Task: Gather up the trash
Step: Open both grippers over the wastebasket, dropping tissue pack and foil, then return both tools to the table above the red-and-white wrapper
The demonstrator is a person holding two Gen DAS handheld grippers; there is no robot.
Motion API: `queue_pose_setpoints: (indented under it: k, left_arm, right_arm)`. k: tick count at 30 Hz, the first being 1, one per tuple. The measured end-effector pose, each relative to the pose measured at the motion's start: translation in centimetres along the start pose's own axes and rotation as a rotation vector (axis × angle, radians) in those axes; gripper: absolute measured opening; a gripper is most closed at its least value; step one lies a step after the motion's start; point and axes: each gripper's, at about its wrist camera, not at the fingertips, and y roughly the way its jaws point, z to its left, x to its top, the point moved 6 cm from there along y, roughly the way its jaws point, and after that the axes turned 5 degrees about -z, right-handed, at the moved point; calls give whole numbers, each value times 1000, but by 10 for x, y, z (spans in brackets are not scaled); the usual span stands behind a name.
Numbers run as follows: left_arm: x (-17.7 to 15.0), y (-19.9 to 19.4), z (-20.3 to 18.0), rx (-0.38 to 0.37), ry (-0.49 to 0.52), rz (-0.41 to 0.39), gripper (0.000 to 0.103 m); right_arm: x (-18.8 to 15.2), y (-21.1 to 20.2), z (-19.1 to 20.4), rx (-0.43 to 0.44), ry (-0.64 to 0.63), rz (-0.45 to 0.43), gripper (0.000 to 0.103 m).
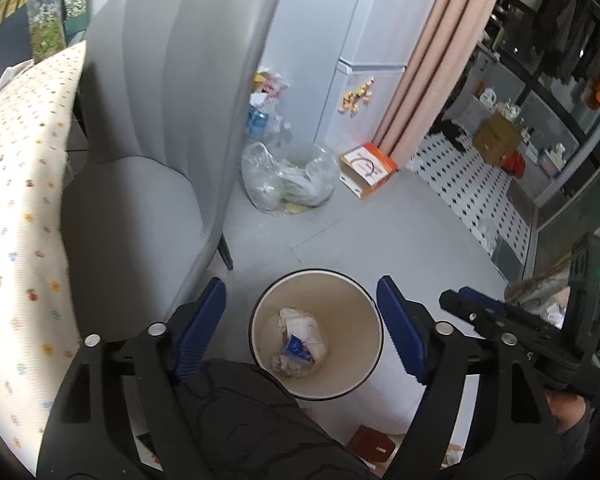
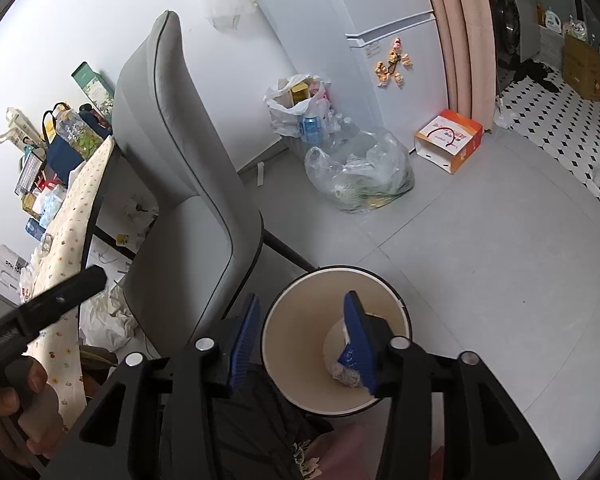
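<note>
**Both grippers released above bin**

I hold the left gripper point(image 1: 300, 324) spread wide, empty, over the waste bin point(image 1: 362, 312) (crumpled trash point(image 1: 300, 346) inside). My right gripper point(image 2: 304, 340) is parted, empty. Beyond: grey chair point(image 1: 172, 120), clear bag point(image 1: 290, 178).

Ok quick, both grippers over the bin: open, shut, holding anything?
Left gripper: open wide, nothing between the jaws; trash bin below.
Right gripper: partly open, holding nothing.
</note>
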Motion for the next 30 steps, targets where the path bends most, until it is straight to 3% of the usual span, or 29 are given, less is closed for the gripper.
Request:
queue_pose_setpoints:
  k: [6,16,30]
  left_arm:
    - [13,-30,20,1,-49,-73,92]
    - [23,-88,72,32,-163,-205,97]
    - [1,-155,154,97,-286,-319,97]
  right_arm:
    - [5,-5,24,17,-44,-12,64]
    - [22,-18,86,34,-107,-73,94]
    - [16,-43,187,102,-231,-116,95]
